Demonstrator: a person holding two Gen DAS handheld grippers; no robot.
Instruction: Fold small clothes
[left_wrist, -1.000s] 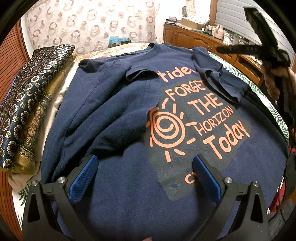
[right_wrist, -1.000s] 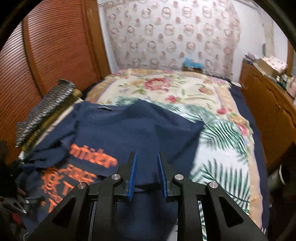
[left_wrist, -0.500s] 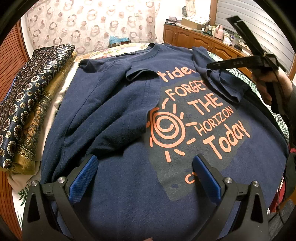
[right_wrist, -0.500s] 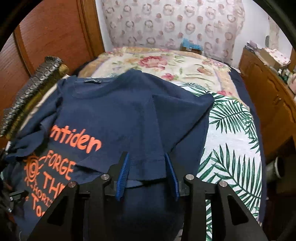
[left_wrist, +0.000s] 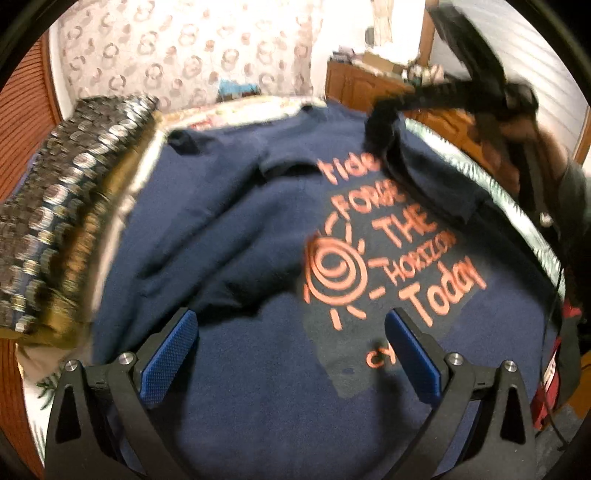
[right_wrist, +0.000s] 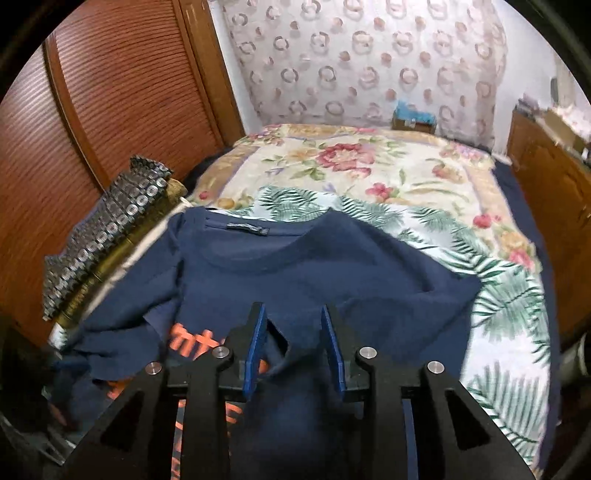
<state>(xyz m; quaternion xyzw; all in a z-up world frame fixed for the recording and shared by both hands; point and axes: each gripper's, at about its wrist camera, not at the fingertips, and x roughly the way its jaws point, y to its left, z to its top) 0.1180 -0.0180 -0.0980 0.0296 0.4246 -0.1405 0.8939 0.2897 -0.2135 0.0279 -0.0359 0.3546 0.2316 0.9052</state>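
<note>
- Navy T-shirt (left_wrist: 236, 369) lies spread chest-up on the bed, its orange print reading "FORGE THE HORIZON Today" beside a spiral sun; the collar points toward the far wall
- Bed cover (right_wrist: 369, 177) is floral at the far end and palm-leaf patterned nearer; it shows bare beyond the collar and along the shirt's right edge
- One sleeve (left_wrist: 207, 236) is already folded inward and rests across the shirt's chest on the side nearest the wardrobe
- Left gripper (left_wrist: 291, 347) hovers over the lower part of the shirt; its jaws stand wide apart, blue pads (left_wrist: 170, 362) clear of the cloth, nothing between them
- Right gripper (right_wrist: 293, 347) is at the opposite sleeve; its jaws have just been opening and now stand partly apart, with a fold of navy fabric (right_wrist: 280, 350) lying loosely in the gap, not pinched
- In the left wrist view the right gripper (left_wrist: 384, 129) appears blurred at the upper right, over the sleeve by the shirt's shoulder, with the person's hand (left_wrist: 517, 136) behind it
- Folded patterned textiles (left_wrist: 74, 206) are stacked along the bed's edge, just beside the shirt
- Slatted wooden wardrobe doors (right_wrist: 110, 122) stand behind that stack; a wooden cabinet (right_wrist: 546, 206) lines the other side of the bed
</note>
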